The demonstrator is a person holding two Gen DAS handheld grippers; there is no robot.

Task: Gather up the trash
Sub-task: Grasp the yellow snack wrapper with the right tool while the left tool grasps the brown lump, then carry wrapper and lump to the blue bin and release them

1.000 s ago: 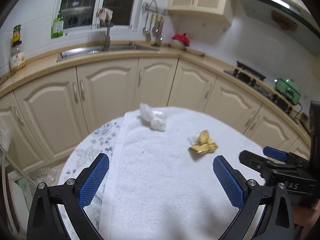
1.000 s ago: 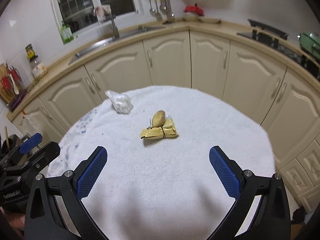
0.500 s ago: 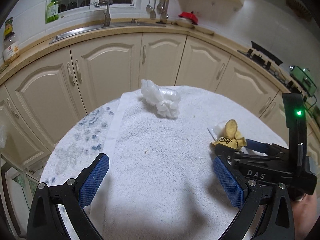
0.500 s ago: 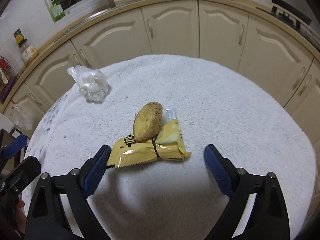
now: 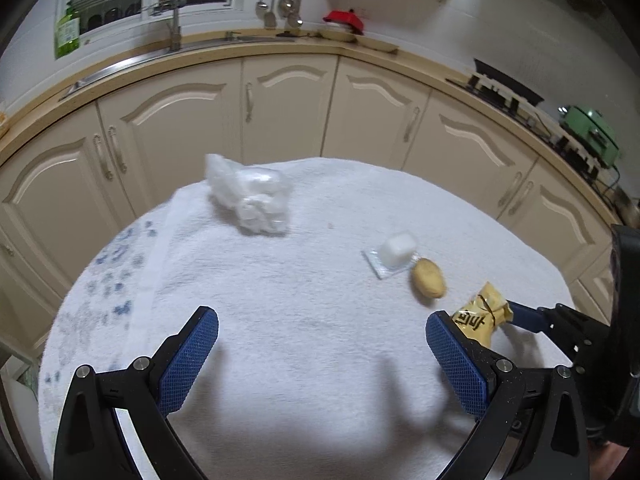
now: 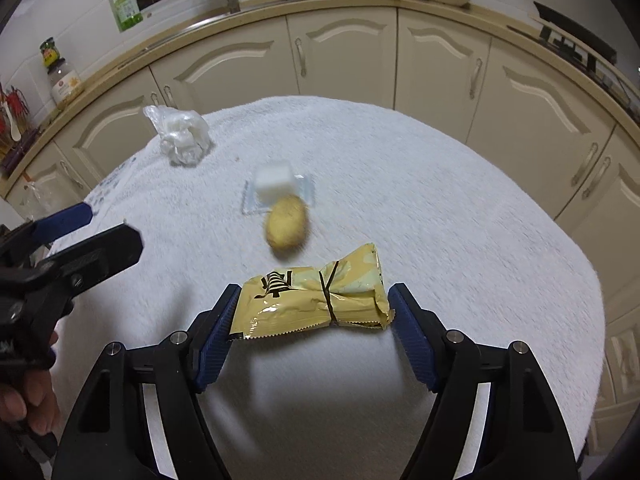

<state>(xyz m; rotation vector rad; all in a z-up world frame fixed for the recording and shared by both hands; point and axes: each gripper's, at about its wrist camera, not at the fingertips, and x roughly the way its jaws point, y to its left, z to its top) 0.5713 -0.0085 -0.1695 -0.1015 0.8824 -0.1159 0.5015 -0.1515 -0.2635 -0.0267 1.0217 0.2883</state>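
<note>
A yellow snack wrapper sits between the blue pads of my right gripper, which is shut on it; it also shows in the left wrist view. A brown round snack lies just beyond it, next to a small clear packet with a white block. A crumpled clear plastic bag lies at the far left of the towel-covered round table. My left gripper is open and empty over the near side of the table; the bag is ahead of it.
Cream kitchen cabinets curve around behind the table. A sink and tap are on the counter, a stove and green kettle at the right. The table edge drops off close on all sides.
My right gripper has come down and closed on the yellow wrapper. The brown snack has rolled off it, and the white packet is uncovered. The left gripper has moved forward.
</note>
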